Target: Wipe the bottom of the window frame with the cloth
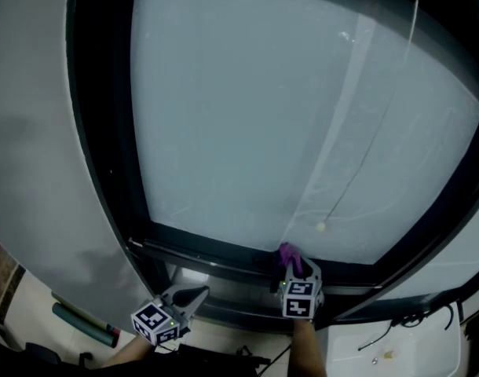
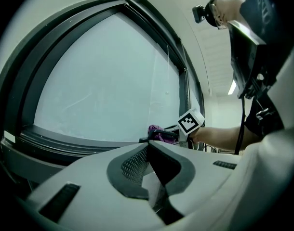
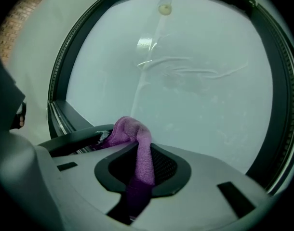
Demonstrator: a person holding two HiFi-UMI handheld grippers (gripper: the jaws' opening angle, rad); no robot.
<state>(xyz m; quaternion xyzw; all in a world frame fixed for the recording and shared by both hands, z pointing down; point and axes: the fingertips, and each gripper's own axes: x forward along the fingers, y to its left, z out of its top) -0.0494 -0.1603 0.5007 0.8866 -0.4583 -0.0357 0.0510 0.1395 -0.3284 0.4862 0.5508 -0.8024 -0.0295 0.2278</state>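
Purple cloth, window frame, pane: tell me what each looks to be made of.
Purple cloth: soft terry or microfibre, judging by its fuzzy nap and limp fold; matte. Window frame: probably painted or anodised metal, dark with a dull sheen and crisp ridged profiles, though plastic cannot be ruled out. Pane: glass, likely frosted or filmed, since it looks evenly milky with faint reflections.

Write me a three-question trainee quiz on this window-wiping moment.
1. True or false: the left gripper holds the purple cloth.
2. Where is the cloth? A) on the floor B) at the window frame's bottom rail C) at the frame's top
3. Fill in: the left gripper's jaws are ____ (together/apart).
Key: 1 false, the right gripper grips it; 2 B; 3 together.
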